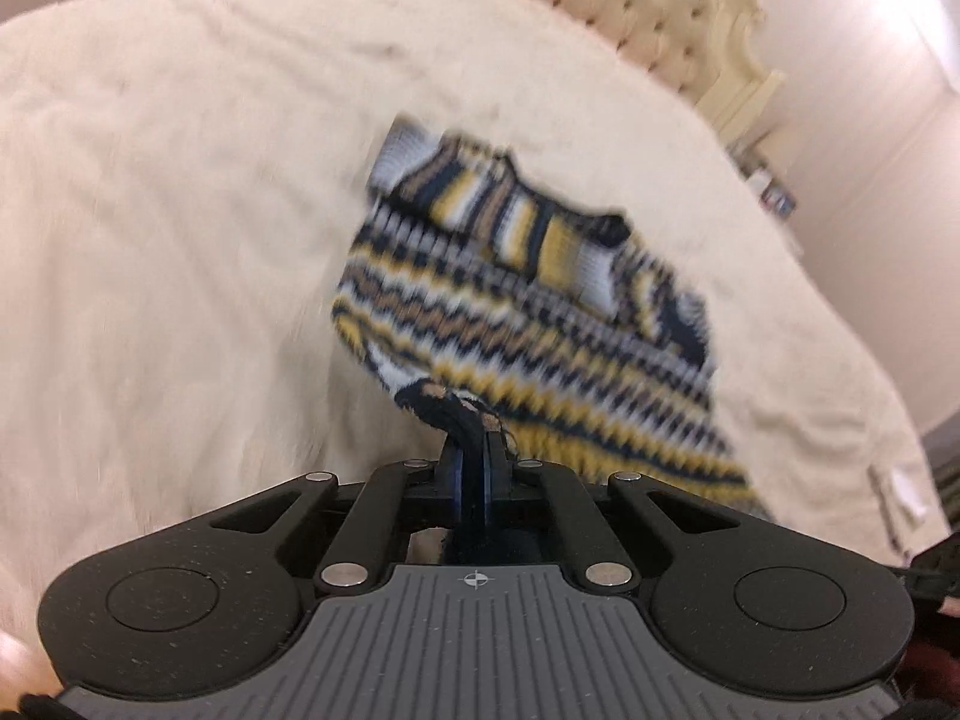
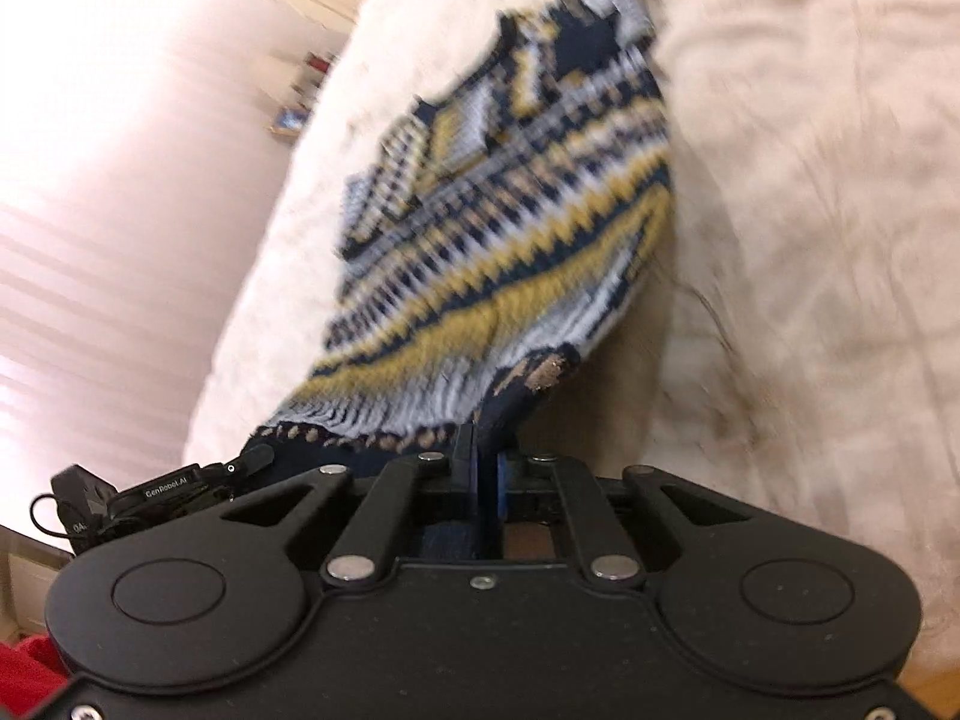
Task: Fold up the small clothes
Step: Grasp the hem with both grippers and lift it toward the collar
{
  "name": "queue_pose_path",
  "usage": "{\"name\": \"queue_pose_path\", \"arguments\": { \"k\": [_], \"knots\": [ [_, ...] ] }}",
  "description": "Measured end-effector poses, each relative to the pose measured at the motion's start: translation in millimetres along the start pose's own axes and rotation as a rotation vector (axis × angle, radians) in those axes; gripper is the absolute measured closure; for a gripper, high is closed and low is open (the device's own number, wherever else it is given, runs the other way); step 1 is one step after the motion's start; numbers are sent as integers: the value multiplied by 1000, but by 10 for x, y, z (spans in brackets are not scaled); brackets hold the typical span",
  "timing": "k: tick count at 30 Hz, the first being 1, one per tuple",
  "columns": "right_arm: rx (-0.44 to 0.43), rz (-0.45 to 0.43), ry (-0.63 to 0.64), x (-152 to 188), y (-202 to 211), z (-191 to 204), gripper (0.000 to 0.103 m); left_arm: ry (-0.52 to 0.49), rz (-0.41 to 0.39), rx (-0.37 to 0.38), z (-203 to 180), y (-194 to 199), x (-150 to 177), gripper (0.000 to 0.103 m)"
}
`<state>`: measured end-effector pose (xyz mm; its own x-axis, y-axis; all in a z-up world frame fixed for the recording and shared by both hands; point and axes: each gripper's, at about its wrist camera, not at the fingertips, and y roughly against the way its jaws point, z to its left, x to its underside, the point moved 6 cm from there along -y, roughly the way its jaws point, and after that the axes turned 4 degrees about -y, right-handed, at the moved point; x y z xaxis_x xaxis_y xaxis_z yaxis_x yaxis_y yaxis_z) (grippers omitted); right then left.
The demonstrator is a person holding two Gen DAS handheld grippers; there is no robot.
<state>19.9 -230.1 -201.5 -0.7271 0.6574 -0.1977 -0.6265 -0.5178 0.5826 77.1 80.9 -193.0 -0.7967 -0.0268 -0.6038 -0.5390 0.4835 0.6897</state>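
Observation:
A small knitted sweater (image 1: 522, 282), patterned in navy, yellow, tan and white zigzags, hangs partly lifted off a cream bedspread (image 1: 180, 210). My left gripper (image 1: 474, 420) is shut on the sweater's dark hem at its near left corner. In the right wrist view the same sweater (image 2: 510, 210) stretches away from me, and my right gripper (image 2: 489, 450) is shut on its dark hem at the near right corner. The far part with the folded sleeves still rests on the bed. Both views are blurred by motion.
A tufted cream headboard (image 1: 648, 6) stands behind the bed. A pale wall (image 1: 870, 60) and a few small items on a bedside shelf (image 1: 774, 192) lie to the right. The other gripper's body (image 2: 150, 498) shows at the lower left of the right wrist view, above something red (image 2: 30, 666).

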Motion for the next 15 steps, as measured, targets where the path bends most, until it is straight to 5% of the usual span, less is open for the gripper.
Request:
{"name": "queue_pose_path", "arguments": {
  "k": [15],
  "knots": [
    [-112, -225, 6, -865, 127, 580, 90, -19, -193, 94, -245, 27, -1116, 98]
  ]
}}
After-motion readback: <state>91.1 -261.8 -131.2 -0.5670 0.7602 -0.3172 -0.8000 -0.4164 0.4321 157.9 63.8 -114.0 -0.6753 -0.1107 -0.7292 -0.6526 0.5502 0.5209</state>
